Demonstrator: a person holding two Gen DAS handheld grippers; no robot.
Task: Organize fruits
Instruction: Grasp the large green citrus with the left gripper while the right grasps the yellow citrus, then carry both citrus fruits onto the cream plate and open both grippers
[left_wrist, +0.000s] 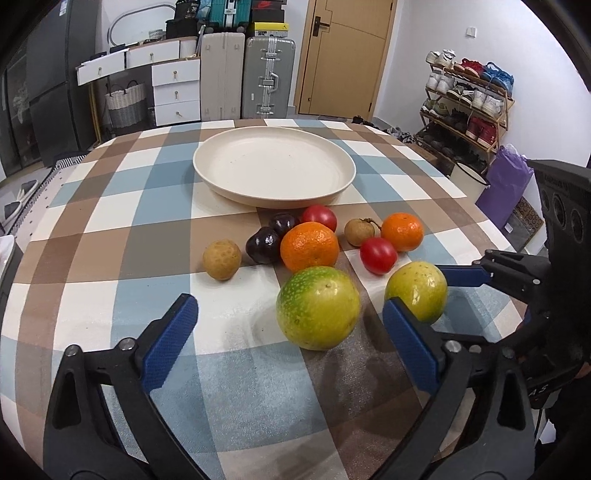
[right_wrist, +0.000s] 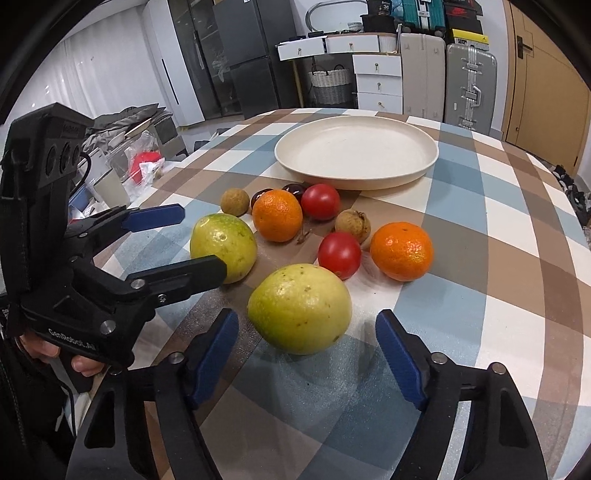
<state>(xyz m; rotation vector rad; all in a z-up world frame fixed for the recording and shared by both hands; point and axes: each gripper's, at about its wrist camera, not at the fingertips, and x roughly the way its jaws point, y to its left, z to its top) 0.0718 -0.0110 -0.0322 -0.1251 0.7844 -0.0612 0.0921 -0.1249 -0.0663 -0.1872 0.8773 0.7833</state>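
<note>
Fruits lay clustered on the checked worktop (left_wrist: 110, 206), nearer than the cream plate (left_wrist: 274, 168). Left hand-held gripper (left_wrist: 290, 336) stood wide open, holding nothing, around the near left green citrus (left_wrist: 318, 308). Right hand-held gripper (right_wrist: 306, 354) gaped likewise, empty, around the near right green citrus (right_wrist: 300, 308). Oranges, tomatoes, plums and longans lay farther off.

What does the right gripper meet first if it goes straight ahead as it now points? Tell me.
The right gripper is open and would probably first meet the near yellow-green fruit, which sits just ahead between its fingers.
</note>
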